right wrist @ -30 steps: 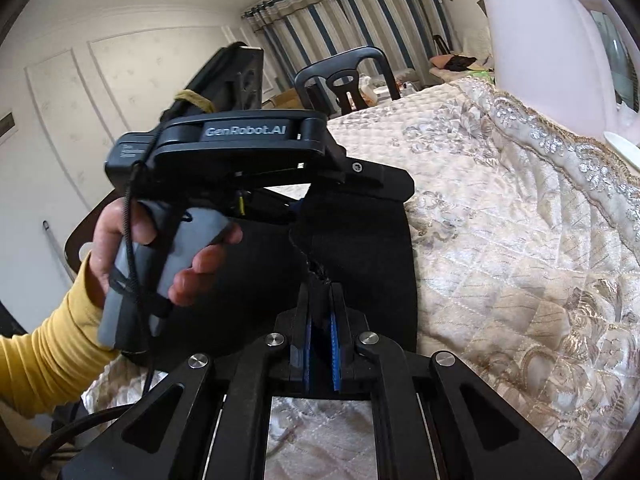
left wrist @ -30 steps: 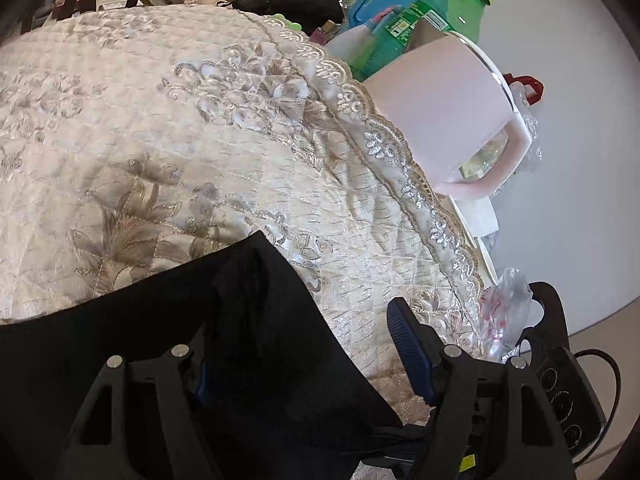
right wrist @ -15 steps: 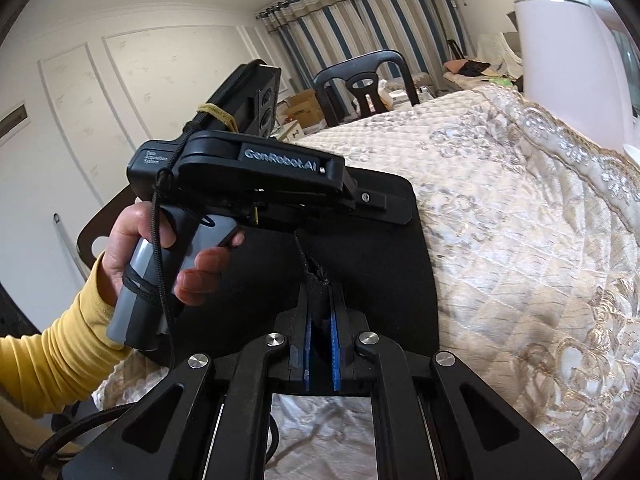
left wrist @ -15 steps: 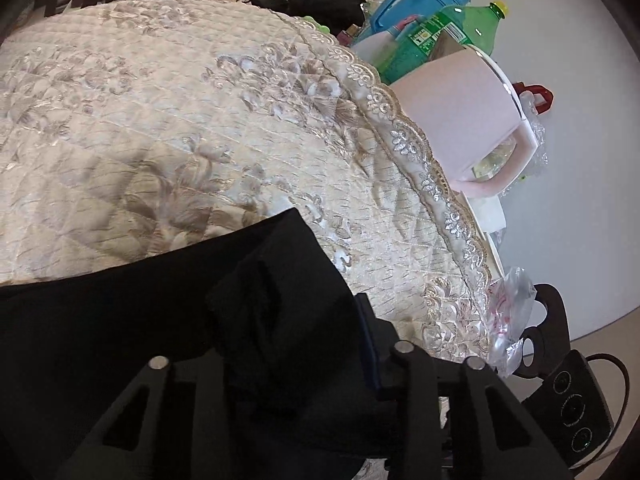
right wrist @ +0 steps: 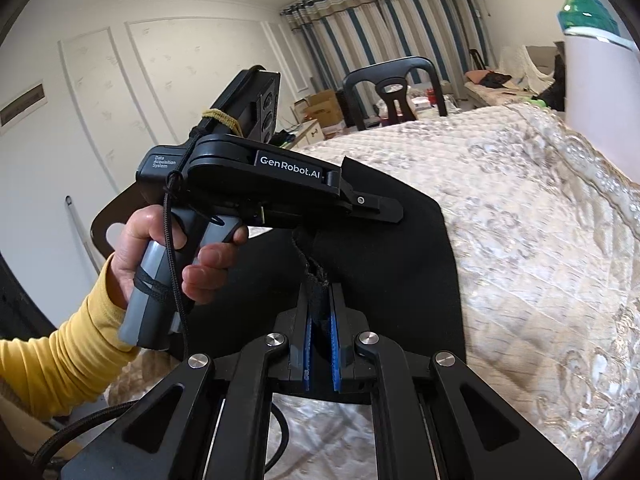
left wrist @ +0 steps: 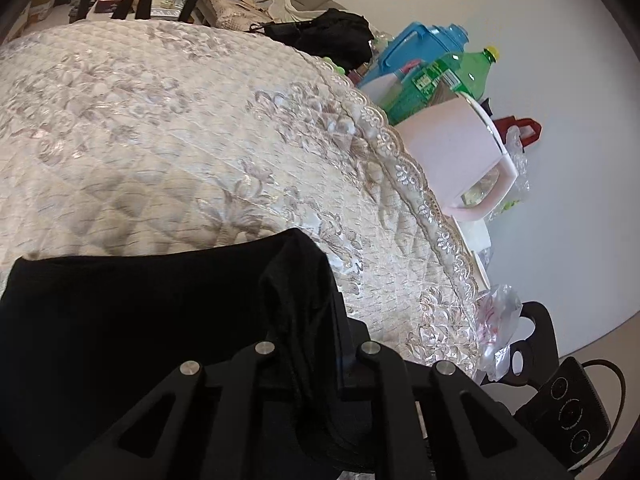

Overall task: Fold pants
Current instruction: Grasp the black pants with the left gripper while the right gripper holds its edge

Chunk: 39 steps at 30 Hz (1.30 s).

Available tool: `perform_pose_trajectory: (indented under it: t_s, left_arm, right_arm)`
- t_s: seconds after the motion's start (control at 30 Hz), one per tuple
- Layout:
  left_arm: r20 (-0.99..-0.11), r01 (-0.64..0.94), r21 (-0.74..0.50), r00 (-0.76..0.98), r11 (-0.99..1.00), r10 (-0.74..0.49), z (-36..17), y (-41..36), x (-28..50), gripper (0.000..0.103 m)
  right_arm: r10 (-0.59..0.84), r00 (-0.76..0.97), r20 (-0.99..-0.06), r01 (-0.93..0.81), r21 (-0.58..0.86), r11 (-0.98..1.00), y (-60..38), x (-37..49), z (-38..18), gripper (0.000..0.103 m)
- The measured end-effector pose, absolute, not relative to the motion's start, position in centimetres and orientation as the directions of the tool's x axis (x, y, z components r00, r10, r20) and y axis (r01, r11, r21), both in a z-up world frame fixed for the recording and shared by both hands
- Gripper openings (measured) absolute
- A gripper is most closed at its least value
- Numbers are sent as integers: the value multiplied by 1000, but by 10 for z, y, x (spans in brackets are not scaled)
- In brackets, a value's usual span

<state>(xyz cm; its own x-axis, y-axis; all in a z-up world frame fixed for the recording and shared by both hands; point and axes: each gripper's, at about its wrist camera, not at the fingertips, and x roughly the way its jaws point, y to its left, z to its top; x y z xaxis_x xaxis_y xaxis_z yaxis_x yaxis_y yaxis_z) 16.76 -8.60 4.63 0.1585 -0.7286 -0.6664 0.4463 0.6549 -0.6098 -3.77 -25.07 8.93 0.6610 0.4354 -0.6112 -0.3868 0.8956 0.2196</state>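
Observation:
The black pants (left wrist: 132,312) lie on a cream quilted cloth (left wrist: 160,140); they also show in the right wrist view (right wrist: 400,248). My left gripper (left wrist: 308,320) is shut on a bunched corner of the pants, which hides its fingertips. My right gripper (right wrist: 320,300) is shut on a pants edge held between its blue pads (right wrist: 334,332). The left gripper body (right wrist: 272,184), held by a hand in a yellow sleeve, sits just beyond the right gripper over the pants.
A pink jug (left wrist: 460,160), green bottle (left wrist: 452,76) and blue container (left wrist: 420,40) stand past the cloth's lace edge (left wrist: 420,200). A black chair (right wrist: 394,88) stands at the far side. A plastic bag (left wrist: 496,320) and a black device (left wrist: 568,412) sit lower right.
My left gripper closed from open onto the pants corner. Both grippers have lifted and carried the pants edge forward over the cloth.

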Motion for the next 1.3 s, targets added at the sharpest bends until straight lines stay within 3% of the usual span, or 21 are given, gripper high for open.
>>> perform_pose_trajectory:
  t_s: [0.6,1.3]
  left_arm:
    - [-621,386,-630,270,674,-736,55,2,158,13]
    - [-628,268,-641,356,720,-692,31,87,148,13]
  right_arm:
    - [548,588,-595,-526,234,818,-187,-15,82,6]
    - [637,442,-631,-612,306,729,-138,34,47,6]
